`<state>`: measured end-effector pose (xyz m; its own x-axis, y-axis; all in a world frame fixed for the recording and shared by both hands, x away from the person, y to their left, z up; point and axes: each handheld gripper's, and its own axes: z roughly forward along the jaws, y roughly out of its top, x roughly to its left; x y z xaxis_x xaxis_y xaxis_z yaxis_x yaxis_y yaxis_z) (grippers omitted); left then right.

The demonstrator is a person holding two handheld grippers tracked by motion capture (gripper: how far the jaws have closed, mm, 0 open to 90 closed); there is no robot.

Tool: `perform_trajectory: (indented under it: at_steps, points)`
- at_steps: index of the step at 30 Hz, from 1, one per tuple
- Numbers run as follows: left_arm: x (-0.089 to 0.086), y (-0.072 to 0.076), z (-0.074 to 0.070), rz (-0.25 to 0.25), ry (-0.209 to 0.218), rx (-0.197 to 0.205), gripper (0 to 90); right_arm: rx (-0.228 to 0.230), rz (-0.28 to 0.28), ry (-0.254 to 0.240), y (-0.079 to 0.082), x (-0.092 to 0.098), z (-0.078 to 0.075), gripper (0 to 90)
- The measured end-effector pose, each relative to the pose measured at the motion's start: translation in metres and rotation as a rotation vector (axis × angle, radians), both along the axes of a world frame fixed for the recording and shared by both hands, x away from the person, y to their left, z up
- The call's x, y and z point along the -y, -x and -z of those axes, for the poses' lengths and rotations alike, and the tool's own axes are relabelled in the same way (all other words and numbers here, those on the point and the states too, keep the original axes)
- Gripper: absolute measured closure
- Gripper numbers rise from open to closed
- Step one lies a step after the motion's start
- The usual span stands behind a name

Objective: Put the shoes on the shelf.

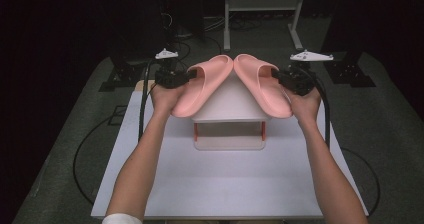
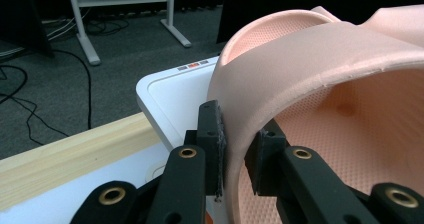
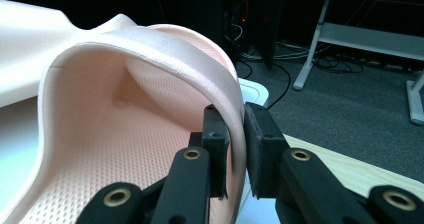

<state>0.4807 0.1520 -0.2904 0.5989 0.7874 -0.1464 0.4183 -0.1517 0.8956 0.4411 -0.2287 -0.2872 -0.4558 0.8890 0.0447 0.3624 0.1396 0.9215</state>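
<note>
From the high view, the left gripper (image 1: 186,77) and right gripper (image 1: 278,75) are each pinching a pink slipper, the left slipper (image 1: 202,85) and right slipper (image 1: 262,84), leaning them toe to toe over the white rack (image 1: 229,115), likely to rest them on it.

In the left gripper view, the jaws are clamping the left slipper's strap (image 2: 235,129) just above the rack.

In the right gripper view, the jaws are squeezing the right slipper's strap (image 3: 237,134) beside the rack.

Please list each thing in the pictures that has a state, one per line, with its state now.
Left pink slipper: held by its strap, tilted, toe up against the other slipper's toe.
Right pink slipper: held by its strap, tilted the opposite way.
Left gripper: fingers shut on the strap.
Right gripper: fingers shut on the strap.
White two-level rack: upright on the table, under both slippers.
</note>
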Motion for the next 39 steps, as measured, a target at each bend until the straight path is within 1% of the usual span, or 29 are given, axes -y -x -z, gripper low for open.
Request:
perform_trajectory:
  at_steps: [3,5,8,14,15,18,27,39]
  points:
    - [0.003,0.0,-0.001,0.002,-0.002,0.001,77.4,-0.001,0.008,-0.001,-0.001,0.0,0.0,79.7]
    - [0.004,0.0,-0.001,0.0,0.005,-0.004,76.5,0.0,0.008,-0.002,-0.002,0.0,0.0,79.5]
    - [0.006,0.0,-0.001,0.002,0.006,0.0,75.8,-0.004,0.009,0.002,-0.002,-0.001,-0.001,79.5]
    - [0.008,0.002,-0.002,-0.001,0.019,-0.001,73.3,-0.003,0.009,0.006,-0.002,-0.004,-0.001,79.1]
    - [0.008,0.002,-0.002,-0.002,0.027,-0.003,72.3,-0.004,0.008,0.005,-0.002,-0.004,-0.001,78.9]
    - [0.01,0.003,-0.003,0.0,0.022,0.0,71.1,-0.005,0.009,0.007,-0.001,-0.005,-0.001,78.7]
    - [0.012,0.004,-0.004,-0.006,0.044,0.001,67.8,-0.007,0.007,0.005,-0.002,-0.01,-0.002,77.5]
    - [0.014,0.006,-0.005,-0.008,0.061,-0.002,63.7,-0.012,0.012,0.005,-0.004,-0.017,-0.002,76.0]
